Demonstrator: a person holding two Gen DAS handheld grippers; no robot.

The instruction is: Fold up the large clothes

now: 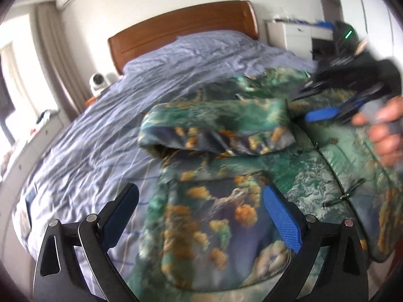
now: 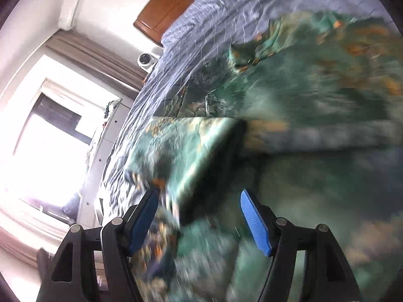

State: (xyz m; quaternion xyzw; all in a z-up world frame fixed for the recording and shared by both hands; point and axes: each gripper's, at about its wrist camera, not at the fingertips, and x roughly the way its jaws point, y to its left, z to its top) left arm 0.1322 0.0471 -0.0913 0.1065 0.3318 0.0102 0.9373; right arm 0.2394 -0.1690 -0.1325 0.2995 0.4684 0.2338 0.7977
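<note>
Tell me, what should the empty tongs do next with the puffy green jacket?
Probably lower the open left tongs onto the jacket's near edge and pinch it: one sleeve already lies folded across, and both tongs hold nothing.

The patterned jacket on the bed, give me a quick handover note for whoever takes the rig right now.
Left tool: open, empty, above the jacket's near part.
Right tool: open, nothing clamped, close over the fabric; view blurred.
Jacket: green patterned, lying on the blue sheet, one sleeve already folded across the body.
Left: the other sleeve's state is not clear; fold the body and tidy.
</note>
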